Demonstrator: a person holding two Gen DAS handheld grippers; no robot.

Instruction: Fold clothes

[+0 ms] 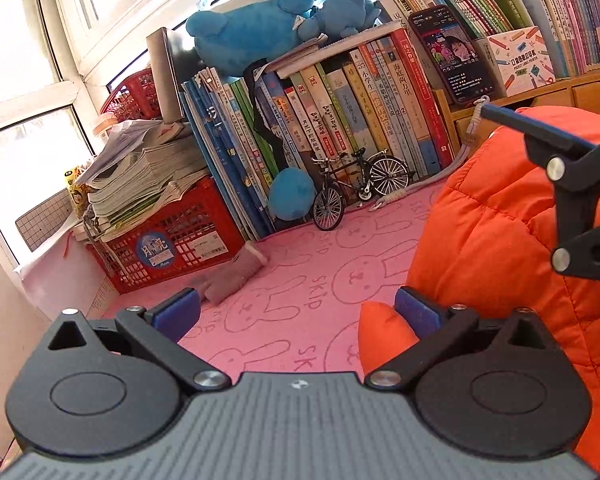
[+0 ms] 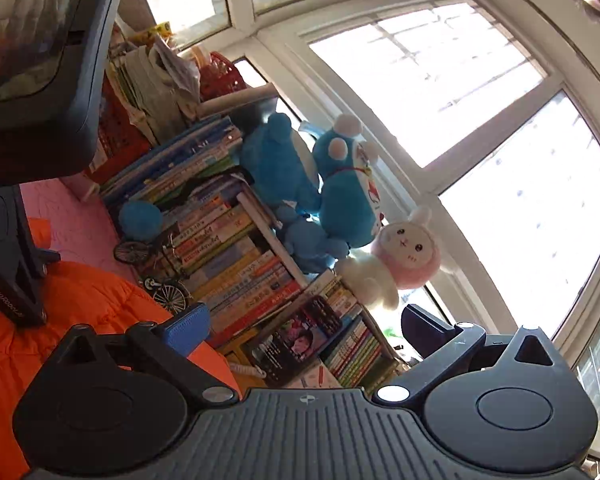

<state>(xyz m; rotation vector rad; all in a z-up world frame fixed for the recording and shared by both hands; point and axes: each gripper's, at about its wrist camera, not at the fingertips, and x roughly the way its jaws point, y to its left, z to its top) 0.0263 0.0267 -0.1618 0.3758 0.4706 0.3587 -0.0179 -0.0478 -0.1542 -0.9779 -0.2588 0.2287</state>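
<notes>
The orange padded jacket (image 1: 500,240) lies bunched on the pink rabbit-print mat (image 1: 300,300), to the right of the left gripper (image 1: 296,312). Risk: the quilted fill looks bulky and springy, so a shallow pinch on one layer may slip, or a fold may spring open once released. A second risk is the model bicycle (image 1: 360,188) and the row of books (image 1: 340,112) just behind the mat; a wide sweep of fabric could knock them over. The left gripper stands wide, holding nothing; its right pad (image 1: 416,314) rests against a jacket edge. The right gripper (image 2: 308,330) is also spread wide and empty, raised above the jacket and aimed toward the window (image 2: 460,80).
</notes>
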